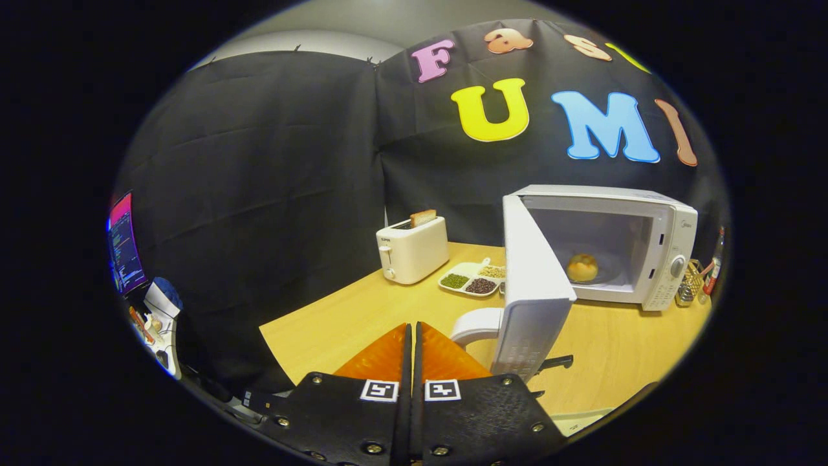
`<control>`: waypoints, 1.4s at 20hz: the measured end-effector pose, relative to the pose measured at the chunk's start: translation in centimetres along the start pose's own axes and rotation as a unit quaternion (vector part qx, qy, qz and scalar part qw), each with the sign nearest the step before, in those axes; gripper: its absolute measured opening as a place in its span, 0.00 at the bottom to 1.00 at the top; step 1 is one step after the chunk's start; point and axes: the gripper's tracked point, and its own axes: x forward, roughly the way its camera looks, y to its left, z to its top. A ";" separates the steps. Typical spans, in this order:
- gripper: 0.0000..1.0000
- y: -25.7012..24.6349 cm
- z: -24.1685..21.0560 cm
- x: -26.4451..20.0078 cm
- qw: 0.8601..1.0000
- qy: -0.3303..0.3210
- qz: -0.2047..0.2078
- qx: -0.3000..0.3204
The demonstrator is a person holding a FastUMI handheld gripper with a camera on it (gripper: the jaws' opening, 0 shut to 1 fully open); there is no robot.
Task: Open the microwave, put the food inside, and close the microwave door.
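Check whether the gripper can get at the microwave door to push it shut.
Probably yes. The gripper, fingers shut and empty, is just beside the open door, nothing between them. The bun sits inside the microwave, clear of the door's swing.

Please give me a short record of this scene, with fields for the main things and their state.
microwave: on table, right of toaster
door: swung open toward camera
food: bun inside the microwave
toaster: bread slice sticking out
snack tray: between toaster and microwave
tongs: fingers together, holding nothing, short of the door
step left: close door
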 end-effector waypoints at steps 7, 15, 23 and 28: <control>0.01 -5.2 -0.2 -1.1 0.999 0.009 -0.046 -0.004; 0.01 -11.9 0.6 -1.7 0.995 0.006 -0.101 0.015; 0.01 -17.9 1.2 -1.3 0.989 0.003 -0.143 0.028; 0.01 -21.6 1.6 -0.6 0.985 0.002 -0.167 0.040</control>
